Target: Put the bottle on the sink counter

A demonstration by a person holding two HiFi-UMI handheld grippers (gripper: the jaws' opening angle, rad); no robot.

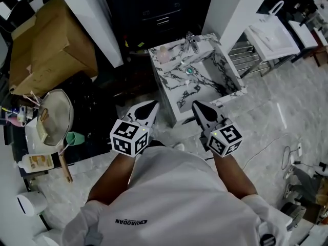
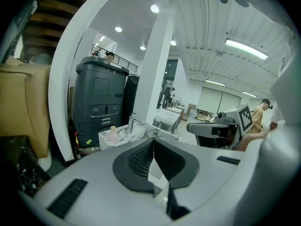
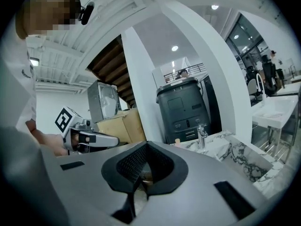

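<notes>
Both grippers empty at this moment. Left gripper (image 2: 151, 145): jaws together, only floor showing through the slit below the pads. Right gripper (image 3: 144, 149): jaws also closed, nothing between them. In the head view both point toward the marble sink counter (image 1: 166, 76) and sit near its front edge, apart from it. The bottle (image 1: 163, 54), small and pale pink, stands upright on the rear left corner of that counter, left of the faucet (image 1: 193, 44) and outside the basin (image 1: 205, 78); neither gripper touches it. As it stands it is already on the counter, so I judge the placing done, or no carry under way. Handling, as a guess from its look: probably thin plastic and light, with a smooth rounded body that may slip between hard pads and a narrow base that could topple at a nudge. If I had to take it, I would open wide, come in level from the front, and close across the middle of the body below the neck. Its contents cannot be read from here.
</notes>
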